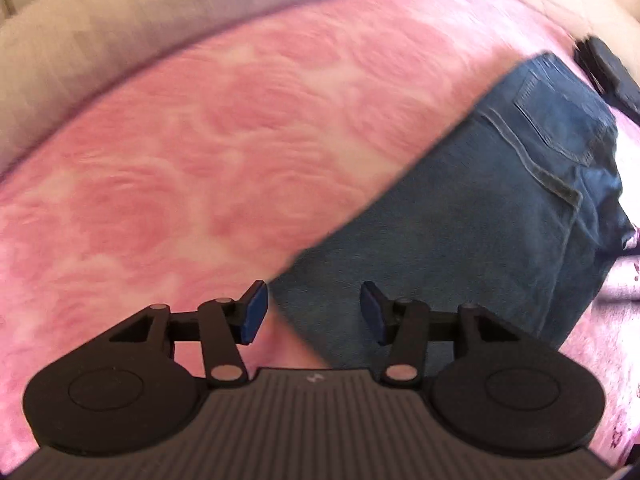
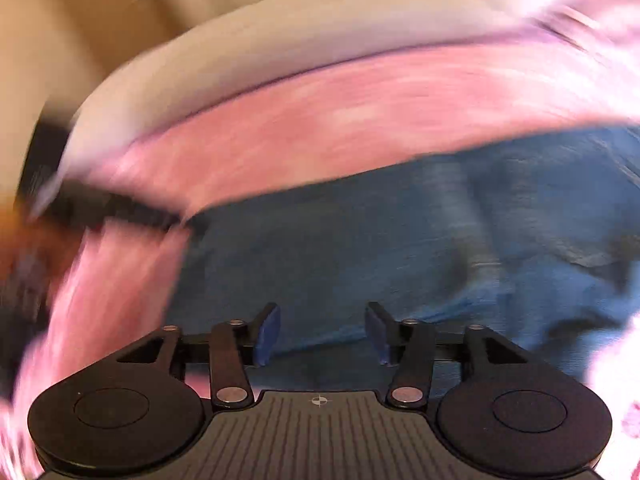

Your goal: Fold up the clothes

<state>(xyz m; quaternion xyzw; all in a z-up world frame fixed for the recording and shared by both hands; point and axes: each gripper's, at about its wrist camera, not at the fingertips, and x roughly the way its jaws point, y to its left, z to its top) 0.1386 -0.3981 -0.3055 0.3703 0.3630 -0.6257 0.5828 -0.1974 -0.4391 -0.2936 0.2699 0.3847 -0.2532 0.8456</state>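
Note:
A pair of blue jeans [image 1: 500, 216] lies on a pink rose-patterned bedspread [image 1: 192, 152], its back pocket toward the upper right of the left wrist view. My left gripper [image 1: 314, 314] hovers above the jeans' near corner, its blue pads apart with nothing between them. The right wrist view is heavily blurred. There the jeans [image 2: 360, 248] fill the middle, and my right gripper [image 2: 322, 334] stands open above the denim with an empty gap between its pads. The other gripper [image 1: 608, 68] shows as a dark shape at the upper right edge of the left wrist view.
A pale cream quilted edge [image 1: 100, 40] borders the bedspread at the far side. In the right wrist view a dark blurred shape [image 2: 100, 200] lies at the left, beside the jeans. A beige surface [image 2: 80, 20] shows beyond the bed.

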